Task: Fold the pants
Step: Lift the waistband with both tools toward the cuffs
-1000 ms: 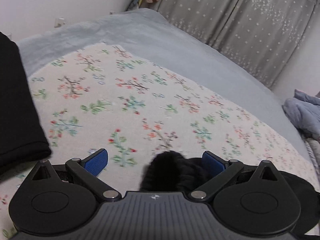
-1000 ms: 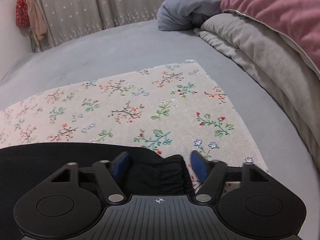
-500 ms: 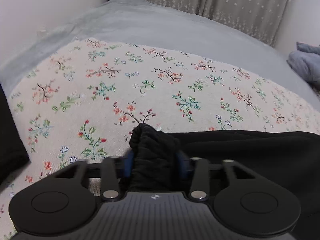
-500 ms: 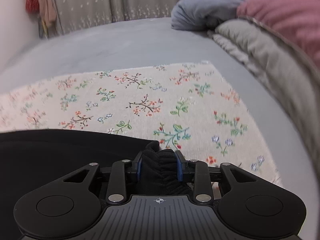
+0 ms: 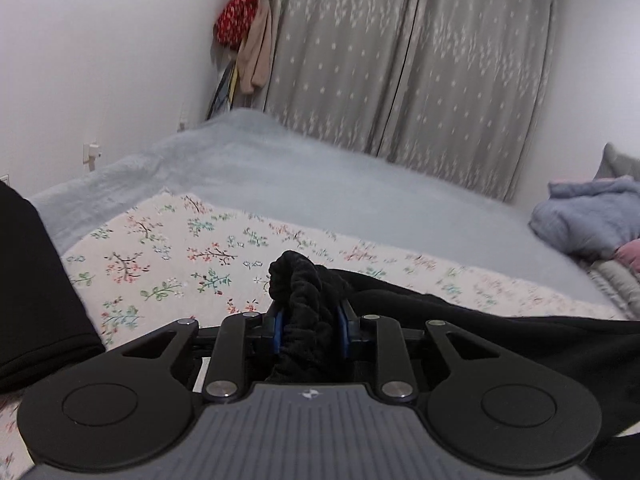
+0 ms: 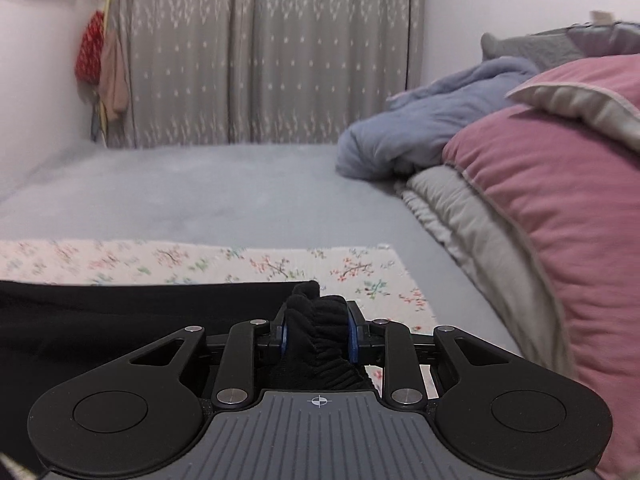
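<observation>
Both the left gripper (image 5: 309,330) and right gripper (image 6: 319,338) clamp the black pants' (image 5: 460,316) bunched waistband above the near floral cloth (image 5: 180,256); uneven pulling could slip the fabric free, skewing the fold.

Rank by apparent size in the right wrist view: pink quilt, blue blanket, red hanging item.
1. pink quilt, largest, though it lies nearest the camera, which inflates it.
2. blue blanket.
3. red hanging item, smallest, but farthest away.

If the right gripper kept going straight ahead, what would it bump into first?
Probably nothing soon. The right gripper, clamped on the black pants, points over the flowered cloth and bare bed toward the curtain. The blue blanket lies off right; depth is unclear.
</observation>
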### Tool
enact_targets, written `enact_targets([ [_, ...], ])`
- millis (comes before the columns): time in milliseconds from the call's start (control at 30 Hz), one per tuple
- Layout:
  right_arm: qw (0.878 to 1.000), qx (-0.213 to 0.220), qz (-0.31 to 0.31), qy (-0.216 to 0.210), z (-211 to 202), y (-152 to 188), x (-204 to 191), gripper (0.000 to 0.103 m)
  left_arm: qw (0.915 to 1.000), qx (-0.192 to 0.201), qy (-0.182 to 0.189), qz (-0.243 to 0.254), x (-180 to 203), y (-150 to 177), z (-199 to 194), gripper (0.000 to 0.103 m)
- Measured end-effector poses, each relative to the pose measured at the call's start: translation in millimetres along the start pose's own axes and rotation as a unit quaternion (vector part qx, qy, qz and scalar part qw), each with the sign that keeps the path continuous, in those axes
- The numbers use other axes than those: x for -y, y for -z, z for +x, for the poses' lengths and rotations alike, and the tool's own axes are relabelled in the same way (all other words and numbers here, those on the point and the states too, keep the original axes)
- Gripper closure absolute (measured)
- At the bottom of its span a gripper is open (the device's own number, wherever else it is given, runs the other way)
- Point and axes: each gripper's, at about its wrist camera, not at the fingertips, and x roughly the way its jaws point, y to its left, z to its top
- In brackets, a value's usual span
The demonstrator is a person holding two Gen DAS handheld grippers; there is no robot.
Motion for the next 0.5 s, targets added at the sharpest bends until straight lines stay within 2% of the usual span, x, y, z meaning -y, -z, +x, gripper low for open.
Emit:
enact_targets([
  [267, 1.000, 0.004, 0.022, -0.015, -98.7, 24.7, 17.6, 0.079, 0.9990, 0.016, 0.025, -0.034, -17.9, 24.2, -52.2, 0.077],
  [500, 0.999, -0.031, 0.016, -0.007, -142.7, 79.5, 22.8, 0.079, 0.9988, 0.005, 0.025, -0.043, -28.3, 46.9, -79.2, 0.076],
])
